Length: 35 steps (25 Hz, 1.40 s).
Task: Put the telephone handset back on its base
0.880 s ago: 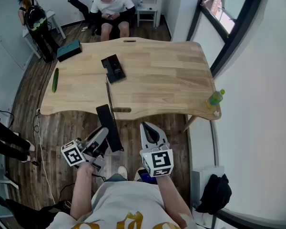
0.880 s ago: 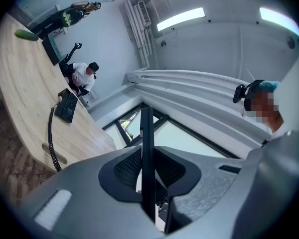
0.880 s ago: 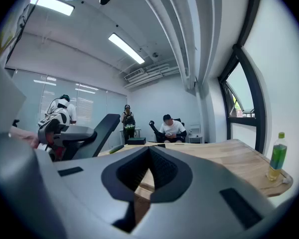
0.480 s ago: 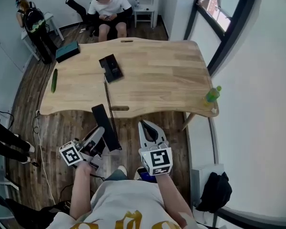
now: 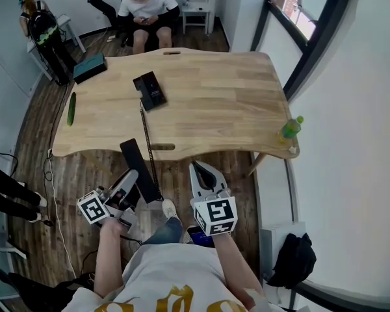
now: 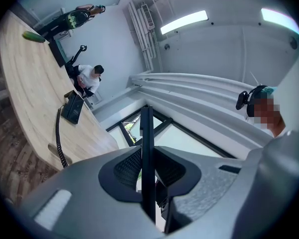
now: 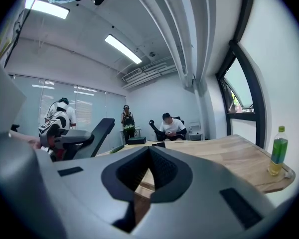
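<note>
The black telephone base (image 5: 150,91) lies on the far left part of the wooden table (image 5: 221,103). Its coiled cord (image 5: 145,132) runs over the near table edge to the black handset (image 5: 134,158), which hangs over the floor in front of the table. My left gripper (image 5: 134,182) is shut on the handset's lower half. In the left gripper view the handset (image 6: 146,128) stands edge-on between the jaws of the left gripper (image 6: 147,156), with the base (image 6: 72,108) far off. My right gripper (image 5: 200,171) is beside it, shut and empty, as the right gripper view confirms (image 7: 149,152).
A green bottle (image 5: 291,130) stands at the table's right corner. A cucumber (image 5: 71,108) and a teal box (image 5: 91,67) lie at the left end. One person sits behind the table (image 5: 146,8), another stands at the back left (image 5: 42,28). A black bag (image 5: 296,262) is on the floor.
The left gripper and the handset have shifted a little to the left, still below the table's near edge. The right gripper holds its place.
</note>
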Tool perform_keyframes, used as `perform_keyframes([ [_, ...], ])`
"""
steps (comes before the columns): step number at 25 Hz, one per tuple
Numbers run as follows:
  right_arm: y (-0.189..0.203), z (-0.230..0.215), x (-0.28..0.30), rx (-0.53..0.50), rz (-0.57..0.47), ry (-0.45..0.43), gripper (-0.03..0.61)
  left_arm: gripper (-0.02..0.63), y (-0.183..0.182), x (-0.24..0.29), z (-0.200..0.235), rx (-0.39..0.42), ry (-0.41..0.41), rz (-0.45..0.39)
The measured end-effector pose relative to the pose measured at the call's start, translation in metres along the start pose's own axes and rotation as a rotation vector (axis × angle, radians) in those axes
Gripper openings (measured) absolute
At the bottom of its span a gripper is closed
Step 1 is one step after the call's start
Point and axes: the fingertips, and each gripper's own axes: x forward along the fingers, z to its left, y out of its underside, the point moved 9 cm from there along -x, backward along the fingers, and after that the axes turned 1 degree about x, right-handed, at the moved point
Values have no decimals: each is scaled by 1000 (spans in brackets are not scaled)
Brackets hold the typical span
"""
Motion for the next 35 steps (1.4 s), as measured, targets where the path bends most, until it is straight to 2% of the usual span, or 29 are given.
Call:
perform_keyframes([
  [5,2,-14,23,-8,22,11,5,75,-15,15,19,-1,9,-9],
  [11,0,-38,69,-30,30,51,5,75,-36,44,64,-50,20,-22],
  [20,-9,-65,183,-47,91,74,5,75,-112,91,141,-80,8,-9],
  [27,-12,-68,263,-44,133,86,5,75,-165,115,205,-142,-4,-4],
  [35,-9,-69,300,-40,153,126,5,75,-184,137,240,-187,27,13],
])
